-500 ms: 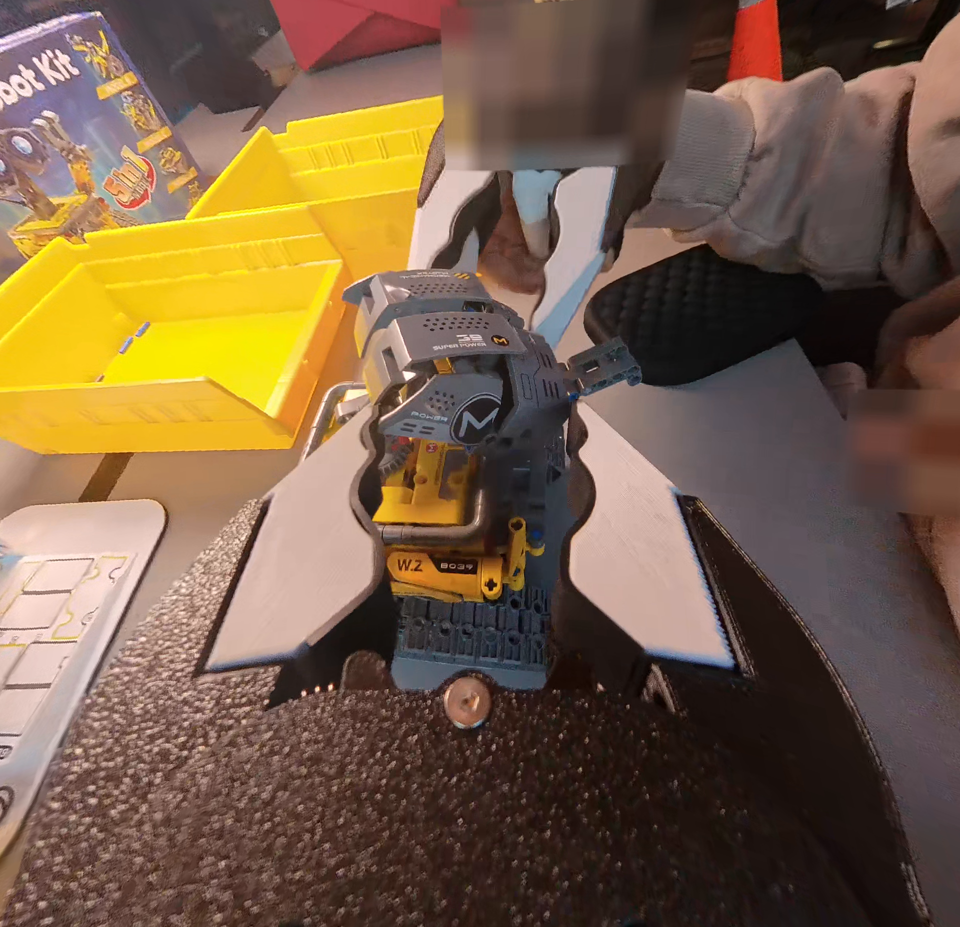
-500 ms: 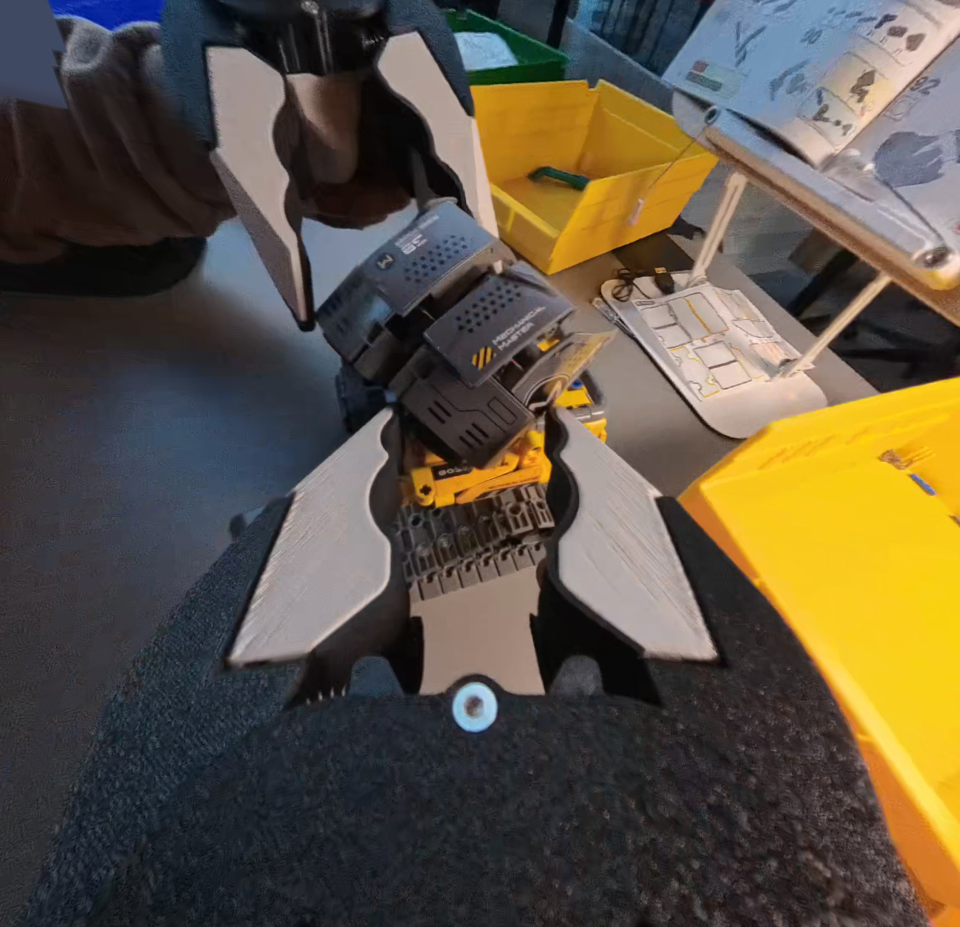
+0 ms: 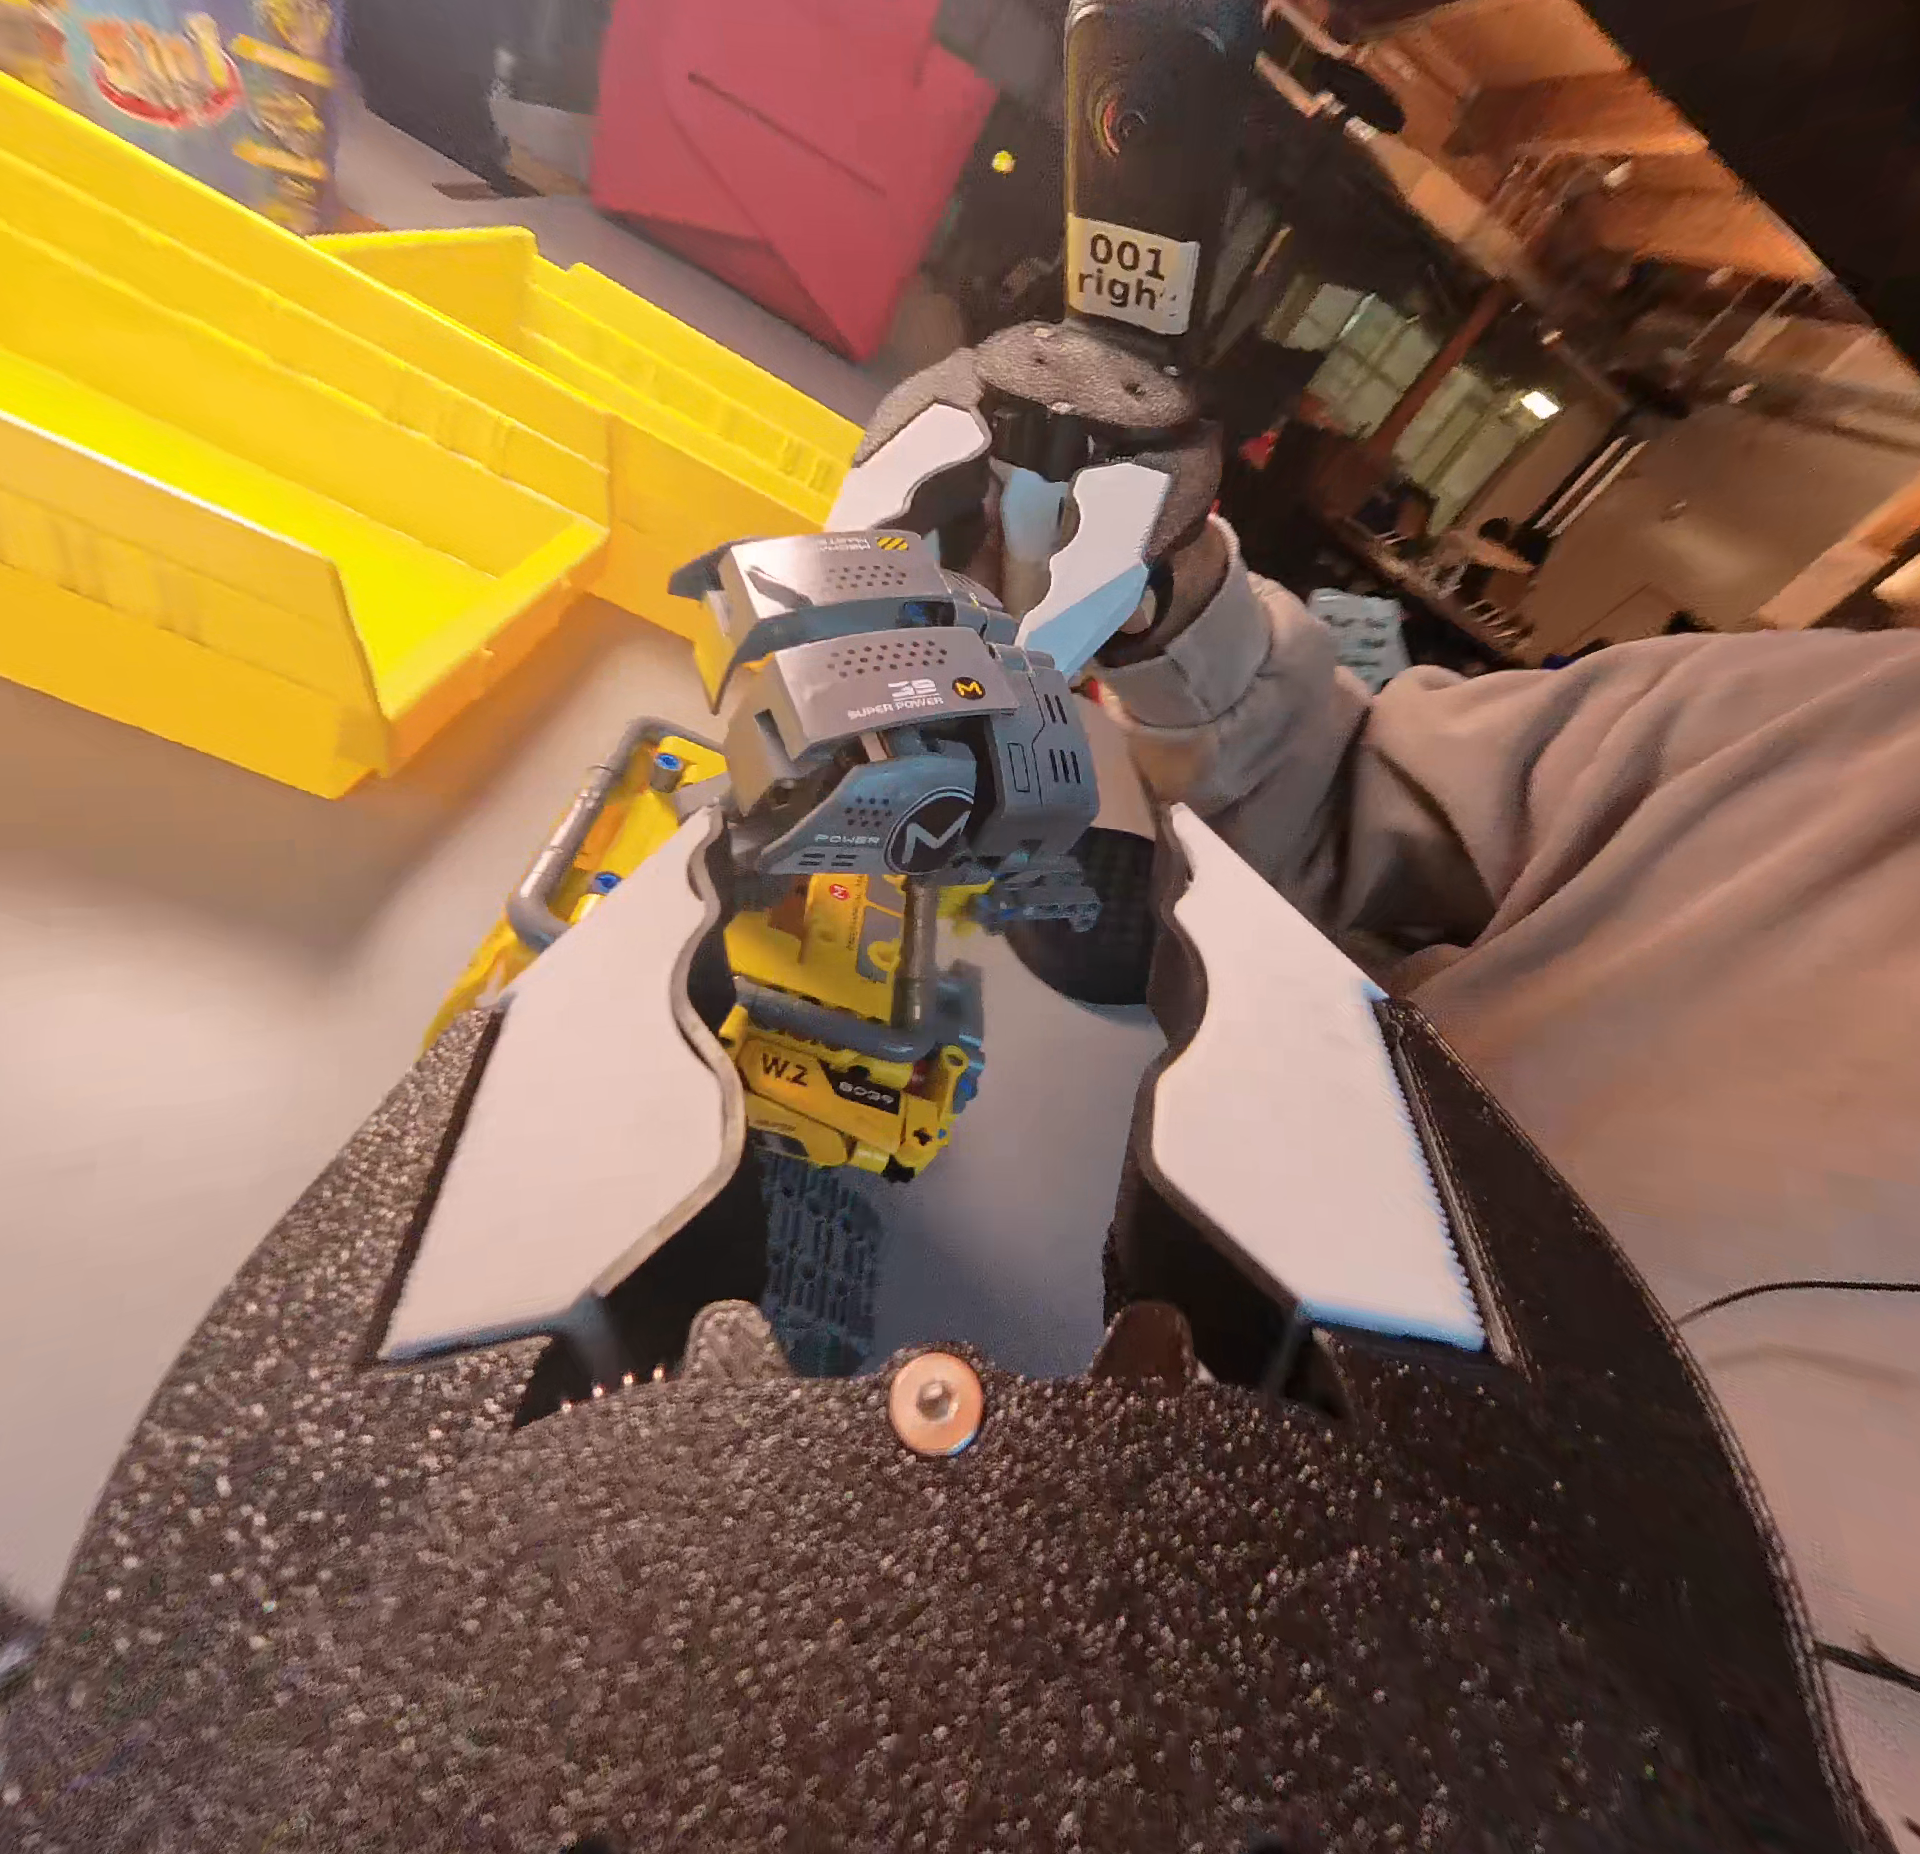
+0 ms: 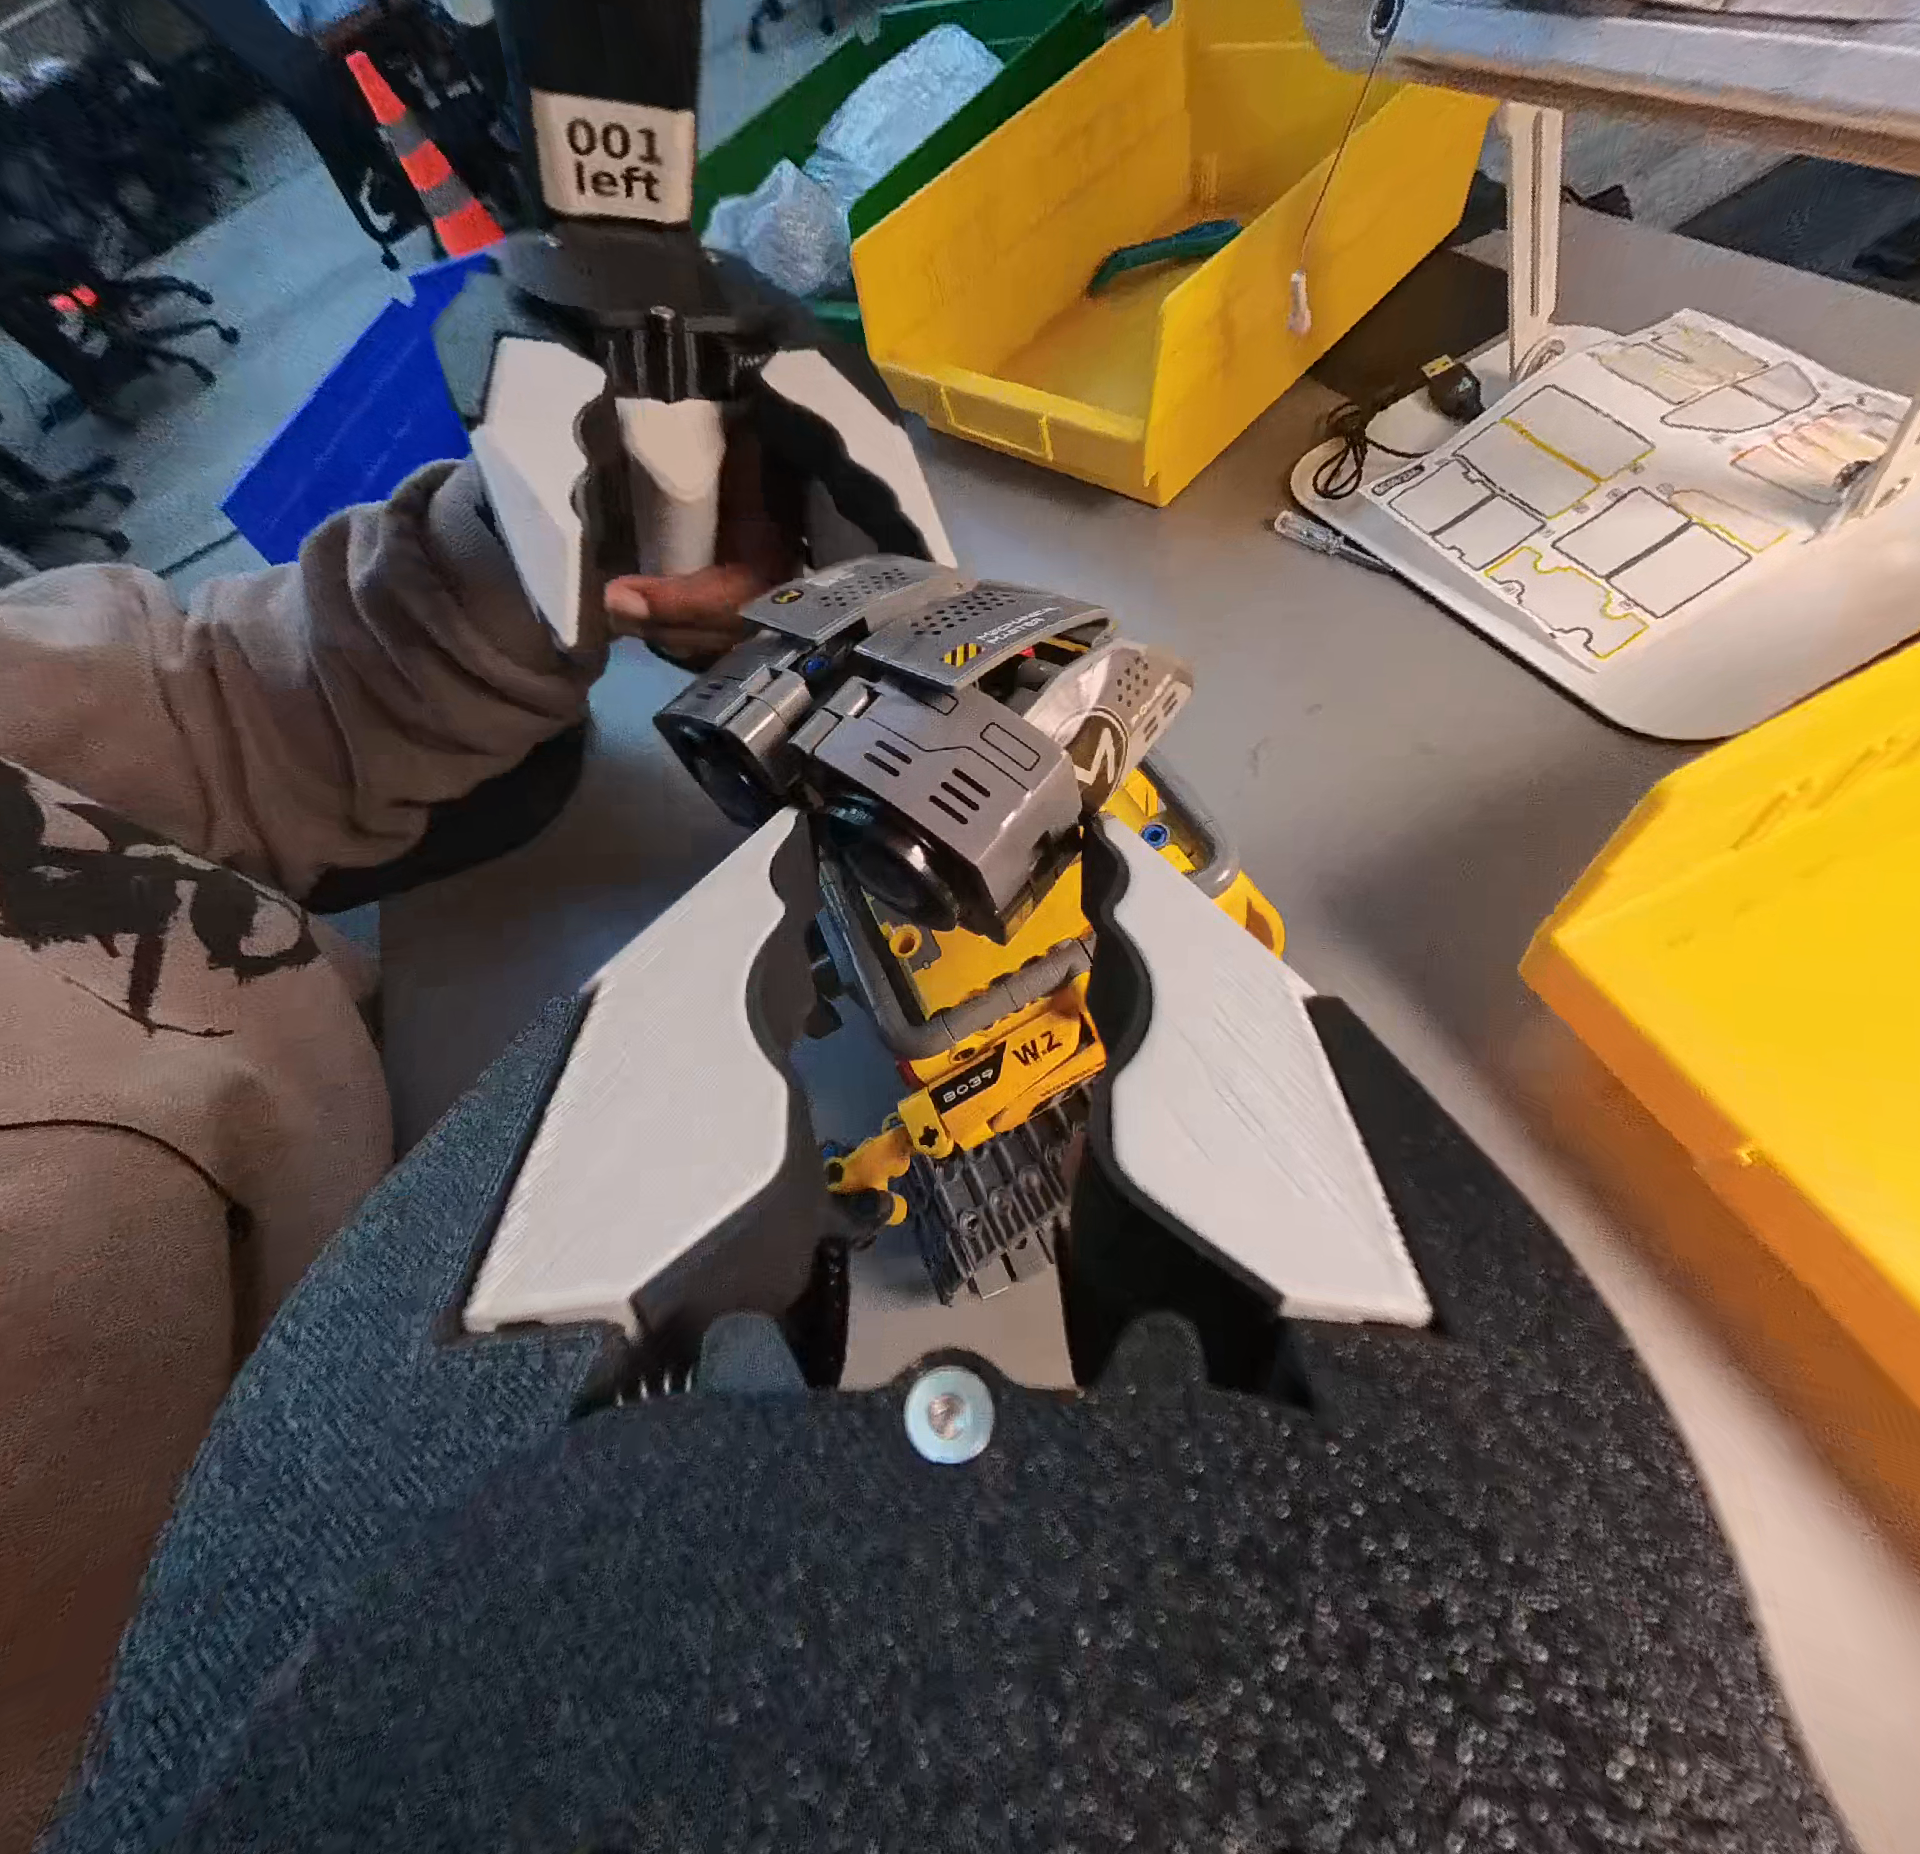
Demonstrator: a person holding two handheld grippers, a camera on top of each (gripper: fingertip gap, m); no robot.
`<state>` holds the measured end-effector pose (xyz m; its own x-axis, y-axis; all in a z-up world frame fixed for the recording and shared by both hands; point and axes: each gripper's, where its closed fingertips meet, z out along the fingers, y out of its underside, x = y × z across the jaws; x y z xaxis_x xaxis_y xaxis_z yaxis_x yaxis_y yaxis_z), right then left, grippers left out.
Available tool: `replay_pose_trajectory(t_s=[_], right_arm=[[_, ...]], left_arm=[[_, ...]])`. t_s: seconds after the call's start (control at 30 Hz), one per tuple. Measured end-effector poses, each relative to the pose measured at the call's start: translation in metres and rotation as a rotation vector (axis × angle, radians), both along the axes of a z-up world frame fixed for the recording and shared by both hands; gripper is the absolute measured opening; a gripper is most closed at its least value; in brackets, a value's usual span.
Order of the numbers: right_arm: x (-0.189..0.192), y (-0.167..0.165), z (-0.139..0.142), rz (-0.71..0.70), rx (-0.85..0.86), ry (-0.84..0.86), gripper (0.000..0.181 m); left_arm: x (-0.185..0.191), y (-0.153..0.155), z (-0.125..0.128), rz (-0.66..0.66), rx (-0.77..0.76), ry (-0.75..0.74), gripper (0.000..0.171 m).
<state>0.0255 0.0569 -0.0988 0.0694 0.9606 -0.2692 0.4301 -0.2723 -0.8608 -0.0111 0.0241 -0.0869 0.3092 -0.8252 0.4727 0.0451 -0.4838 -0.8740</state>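
left claw (image 3: 935, 848) wide apart around toy robot (image 3: 883, 765), grip unclear | right claw (image 4: 940, 838) closes on its grey head | toy lifted over grey surface (image 4: 1351, 724) | yellow bins (image 3: 312, 516) far left

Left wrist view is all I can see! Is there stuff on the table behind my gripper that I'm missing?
Observer: Yes. The right wrist view shows a sticker sheet lying on a white stand base.
Operator: Cool! Any bins over there?
Observer: A yellow bin sits there with a teal tool inside.
Operator: Anything past that?
Observer: A green bin behind it holds crinkly plastic wrap.
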Motion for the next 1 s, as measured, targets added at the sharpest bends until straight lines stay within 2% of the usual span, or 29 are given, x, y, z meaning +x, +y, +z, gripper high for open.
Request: replay_pose_trajectory(t_s=[0.17, 0.23, 0.27, 0.33, 0.6, 0.83, 1.0], right_arm=[[-0.007, -0.001, 0.004, -0.095, -0.005, -0.025, 0.049], [-0.013, -0.006, 0.006, -0.105, 0.053, -0.054, 0.050], [-0.016, -0.010, 0.008, -0.096, 0.085, -0.066, 0.049], [-0.018, -0.012, 0.007, -0.089, 0.163, -0.107, 0.049], [-0.023, -0.017, -0.003, -0.010, 0.317, -0.078, 0.026], [-0.024, -0.005, 0.003, -0.036, 0.246, -0.018, 0.024], [-0.021, 0.002, 0.008, -0.032, 0.184, 0.005, 0.023]], left_arm=[[0.000, 0.000, 0.002, 0.139, 0.237, 0.307, 0.102], [0.004, 0.006, -0.003, 0.200, 0.314, 0.420, 0.098], [0.004, 0.011, -0.003, 0.231, 0.338, 0.442, 0.086], [0.003, 0.012, -0.003, 0.204, 0.305, 0.379, 0.073], [-0.021, 0.016, 0.001, 0.002, 0.118, 0.038, 0.073], [-0.025, 0.033, 0.008, -0.052, -0.012, -0.112, 0.072], [-0.023, 0.042, 0.010, -0.039, -0.095, -0.148, 0.072]])
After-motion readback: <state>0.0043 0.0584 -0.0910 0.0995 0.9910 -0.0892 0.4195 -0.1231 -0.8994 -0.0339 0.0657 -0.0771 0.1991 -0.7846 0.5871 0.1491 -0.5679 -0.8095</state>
